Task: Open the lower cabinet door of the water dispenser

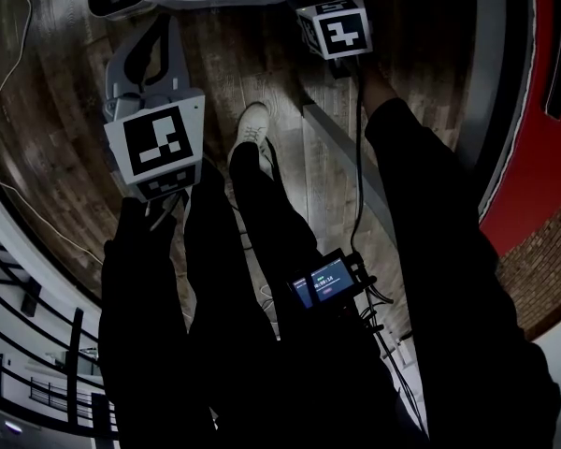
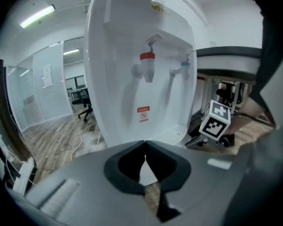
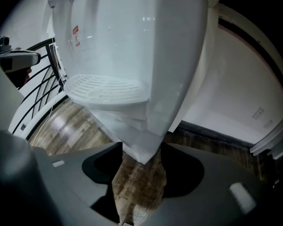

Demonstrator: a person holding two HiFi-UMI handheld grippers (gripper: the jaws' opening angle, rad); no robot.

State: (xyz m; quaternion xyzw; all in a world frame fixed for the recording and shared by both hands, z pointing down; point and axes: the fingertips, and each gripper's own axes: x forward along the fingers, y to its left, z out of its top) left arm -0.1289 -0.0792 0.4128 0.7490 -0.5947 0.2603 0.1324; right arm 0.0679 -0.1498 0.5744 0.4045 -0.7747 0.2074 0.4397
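The right hand-held gripper is open, with the bottom corner of the water dispenser between its jaws at twelve o'clock, perhaps untouched. The left hand-held gripper is closed and empty.

Head view: wood floor all round, my white shoe at 12 o'clock, lit screen at 5, red wall at 3. Left gripper view: office chair at 9, ceiling light at 10. Right gripper view: black railing at 9.
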